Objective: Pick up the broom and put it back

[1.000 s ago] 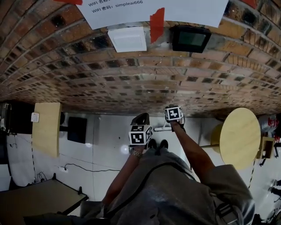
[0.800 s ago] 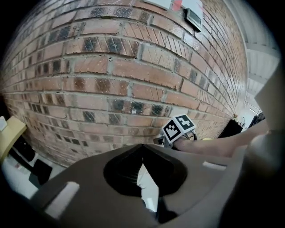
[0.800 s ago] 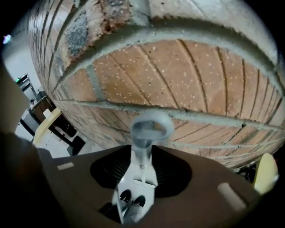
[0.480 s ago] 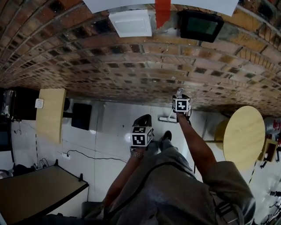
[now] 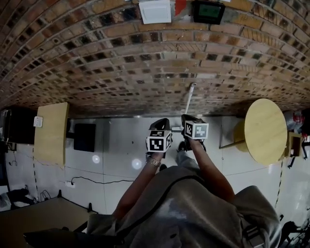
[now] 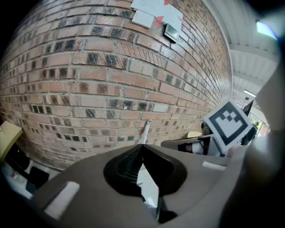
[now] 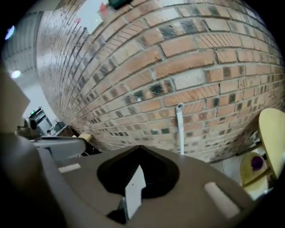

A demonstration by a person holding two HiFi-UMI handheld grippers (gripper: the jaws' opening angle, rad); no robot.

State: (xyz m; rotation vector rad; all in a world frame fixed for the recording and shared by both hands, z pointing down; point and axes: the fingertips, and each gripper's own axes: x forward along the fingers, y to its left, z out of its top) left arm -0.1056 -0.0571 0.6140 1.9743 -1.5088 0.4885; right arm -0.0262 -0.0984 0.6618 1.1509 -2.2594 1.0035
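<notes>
The broom stands on its own against the brick wall, its white handle (image 5: 190, 98) upright and its head (image 5: 177, 128) on the floor. The same handle (image 7: 180, 128) shows just ahead in the right gripper view and, smaller, as a white pole (image 6: 145, 131) in the left gripper view. My right gripper (image 5: 187, 119) hangs a short way back from the broom. Its jaws are closing, with the tips meeting and nothing between them. My left gripper (image 5: 161, 124) is beside it on the left, shut and empty. Both point down toward the foot of the wall.
A round yellow table (image 5: 264, 134) stands to the right near the wall, and a rectangular wooden top (image 5: 51, 137) and a black box (image 5: 85, 137) to the left. A cable (image 5: 92, 186) lies on the white floor. On the wall hang a white box (image 5: 155, 9) and a black device (image 5: 208, 10).
The right gripper has let go of the broom handle and drawn back from the wall, and its jaws have come together. The broom stays leaning against the bricks. The left gripper moved up alongside.
</notes>
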